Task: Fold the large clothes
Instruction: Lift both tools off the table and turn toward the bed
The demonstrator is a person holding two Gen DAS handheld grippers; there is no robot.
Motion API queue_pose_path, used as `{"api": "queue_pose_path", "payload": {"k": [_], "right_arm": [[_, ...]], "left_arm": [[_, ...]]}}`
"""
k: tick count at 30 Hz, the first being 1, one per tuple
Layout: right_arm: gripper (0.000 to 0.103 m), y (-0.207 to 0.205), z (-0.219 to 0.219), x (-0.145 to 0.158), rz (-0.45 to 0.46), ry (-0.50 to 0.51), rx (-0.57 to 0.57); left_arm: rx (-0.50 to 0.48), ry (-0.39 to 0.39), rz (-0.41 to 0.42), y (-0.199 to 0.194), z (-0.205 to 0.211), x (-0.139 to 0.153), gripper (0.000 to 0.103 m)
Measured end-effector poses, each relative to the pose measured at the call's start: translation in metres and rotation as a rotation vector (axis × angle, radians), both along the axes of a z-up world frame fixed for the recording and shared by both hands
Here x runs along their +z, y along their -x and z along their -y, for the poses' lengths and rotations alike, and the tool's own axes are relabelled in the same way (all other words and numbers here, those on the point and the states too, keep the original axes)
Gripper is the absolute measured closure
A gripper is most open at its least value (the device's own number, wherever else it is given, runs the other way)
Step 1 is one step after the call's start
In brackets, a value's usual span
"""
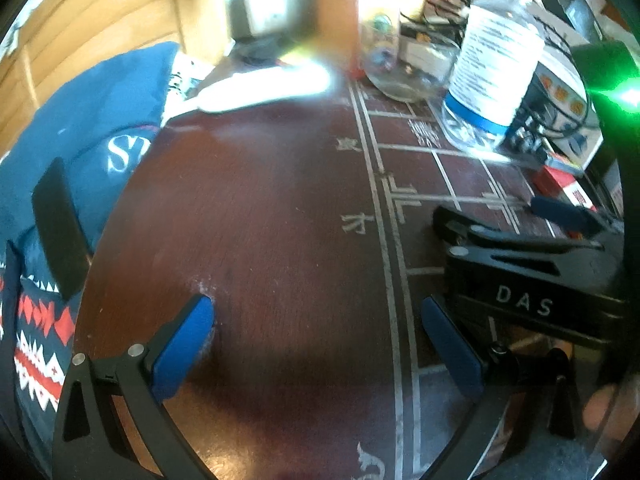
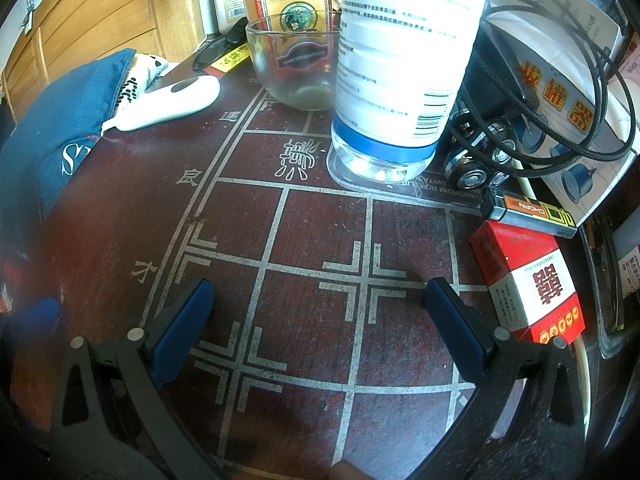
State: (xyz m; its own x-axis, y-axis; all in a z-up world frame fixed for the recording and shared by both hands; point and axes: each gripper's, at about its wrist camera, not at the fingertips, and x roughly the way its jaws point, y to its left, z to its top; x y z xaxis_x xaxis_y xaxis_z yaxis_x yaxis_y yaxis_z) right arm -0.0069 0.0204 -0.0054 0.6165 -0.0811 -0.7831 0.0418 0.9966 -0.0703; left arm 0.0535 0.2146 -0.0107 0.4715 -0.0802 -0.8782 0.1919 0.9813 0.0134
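Only the left wrist view shows the right gripper [image 1: 560, 216]; left gripper [image 1: 316, 332] jaws apart, empty, as are the right's; blue sweater [image 1: 80, 128], red-white patterned, crumpled off table's [image 1: 260, 208] left edge.

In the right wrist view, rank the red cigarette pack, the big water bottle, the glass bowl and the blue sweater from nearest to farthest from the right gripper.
From the right gripper, whose fingers are open:
1. Red cigarette pack, just right of the right finger.
2. Water bottle, ahead, slightly right.
3. Glass bowl, behind the bottle's left side.
The blue sweater, off the table's left edge, is too close to call against the bowl.
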Motion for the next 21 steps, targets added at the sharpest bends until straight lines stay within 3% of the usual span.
{"api": "queue_pose_path", "payload": {"k": [3,4,7,11,14,17,21], "right_arm": [[0.0,0.0,0.001,0.0,0.007,-0.001,0.013],[0.0,0.001,0.007,-0.001,0.026,-0.007,0.012],[0.0,0.0,0.016,0.0,0.038,-0.014,0.029],[0.0,-0.002,0.002,0.008,-0.034,0.001,0.095],[0.0,0.019,-0.009,0.028,0.038,0.022,0.135],[0.0,0.046,-0.031,0.062,0.136,0.053,0.211],[0.0,0.078,-0.085,0.117,0.266,0.086,0.371]], "left_arm": [[-0.105,-0.031,-0.058,0.0,0.01,0.003,0.0],[-0.108,0.013,-0.084,0.001,0.009,0.001,0.0],[-0.065,0.005,-0.067,0.012,0.011,0.001,0.0],[-0.088,0.024,-0.072,0.025,0.007,0.004,0.0],[-0.078,0.033,-0.058,0.051,-0.006,0.013,0.0],[-0.013,0.024,0.023,0.095,-0.038,0.045,0.0],[0.152,0.031,0.151,0.166,-0.109,0.107,0.0]]}}
